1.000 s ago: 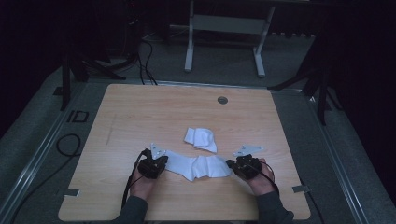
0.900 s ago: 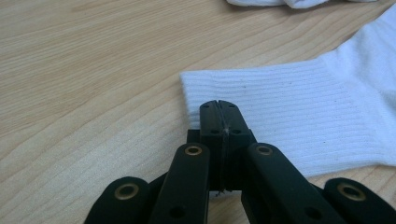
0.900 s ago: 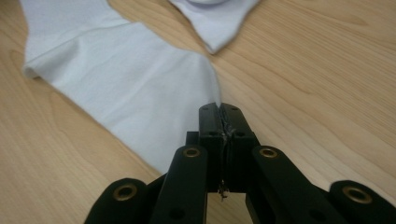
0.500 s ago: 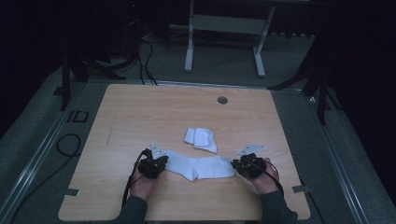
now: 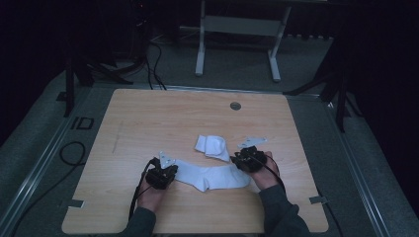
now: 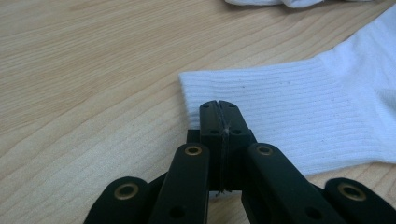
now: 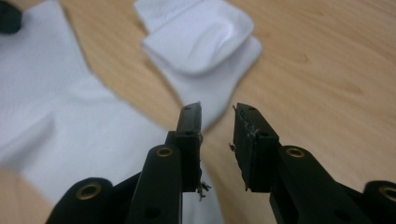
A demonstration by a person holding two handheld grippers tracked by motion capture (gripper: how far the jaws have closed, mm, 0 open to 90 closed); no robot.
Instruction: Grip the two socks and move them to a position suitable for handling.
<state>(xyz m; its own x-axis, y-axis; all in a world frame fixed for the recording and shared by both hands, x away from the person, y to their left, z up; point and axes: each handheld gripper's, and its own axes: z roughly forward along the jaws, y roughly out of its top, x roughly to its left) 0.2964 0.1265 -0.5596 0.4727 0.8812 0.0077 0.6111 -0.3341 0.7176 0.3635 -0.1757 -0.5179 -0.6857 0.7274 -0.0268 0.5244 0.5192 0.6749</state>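
Two white socks lie on the table (image 5: 148, 113): we clamp the flat sock (image 5: 212, 177) (cuff end) with the left gripper (image 6: 219, 122). The right gripper (image 7: 217, 122), jaws just opening with nothing between them, points at the folded sock (image 7: 201, 39).

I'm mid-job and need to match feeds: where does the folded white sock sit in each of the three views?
High view: folded sock at table centre, just behind the flat sock.
Left gripper view: a sliver of it at the top edge, right of centre.
Right gripper view: upper centre, beyond the parted jaws, which have just been opening with nothing between them.
Shared landmark: the flat sock.
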